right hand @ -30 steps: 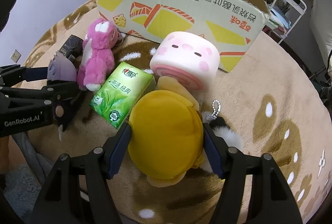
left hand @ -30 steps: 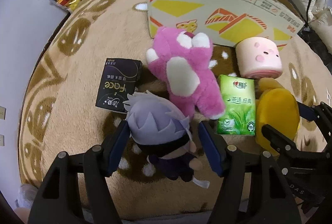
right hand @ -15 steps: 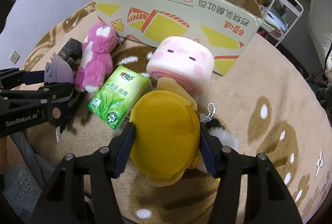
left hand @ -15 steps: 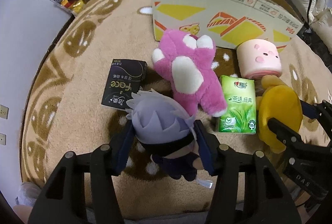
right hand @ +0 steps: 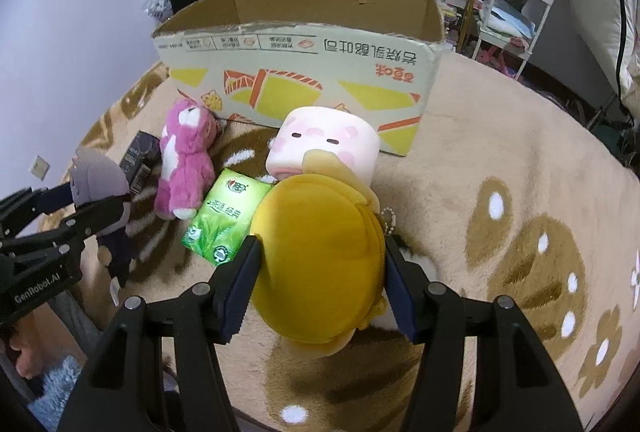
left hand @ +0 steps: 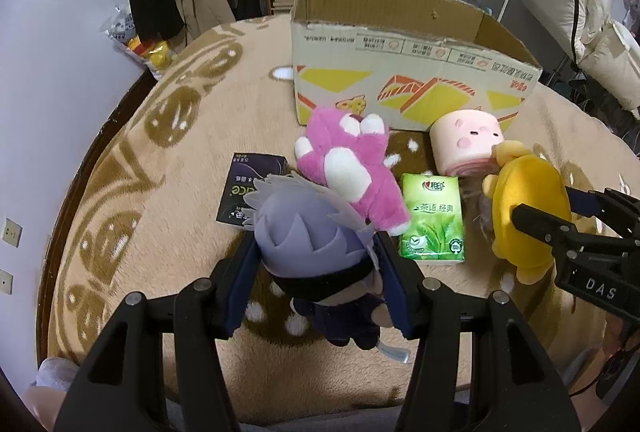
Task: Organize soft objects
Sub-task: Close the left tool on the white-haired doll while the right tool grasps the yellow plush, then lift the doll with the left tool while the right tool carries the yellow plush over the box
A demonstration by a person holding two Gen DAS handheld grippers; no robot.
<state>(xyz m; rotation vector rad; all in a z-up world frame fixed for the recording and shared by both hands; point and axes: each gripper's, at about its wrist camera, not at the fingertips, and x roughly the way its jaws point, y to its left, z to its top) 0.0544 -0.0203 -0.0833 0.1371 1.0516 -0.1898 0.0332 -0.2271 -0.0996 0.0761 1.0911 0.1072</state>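
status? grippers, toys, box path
Left gripper shut on grey-haired doll. Right gripper shut on yellow plush. Cardboard box open ahead, nothing blocking.

Dim indoor light, perhaps overhead; fisheye-warped edges.

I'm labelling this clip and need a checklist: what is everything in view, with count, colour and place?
grey-haired doll: 1, grey hair, dark outfit, between the left jaws
yellow plush: 1, yellow, between the right jaws
pink bear: 1, pink and white, lying on the rug in front of the box
pink roll plush: 1, pale pink, beside the box front, just behind the yellow plush
green tissue pack: 1, green, between bear and yellow plush
black pack: 1, black, left of the bear, partly behind the doll
cardboard box: 1, tan with yellow and orange print, open-topped, at the back
rug: 1, beige with brown pattern, underneath everything
left gripper: 1, black, shut on the doll
right gripper: 1, black, shut on the yellow plush
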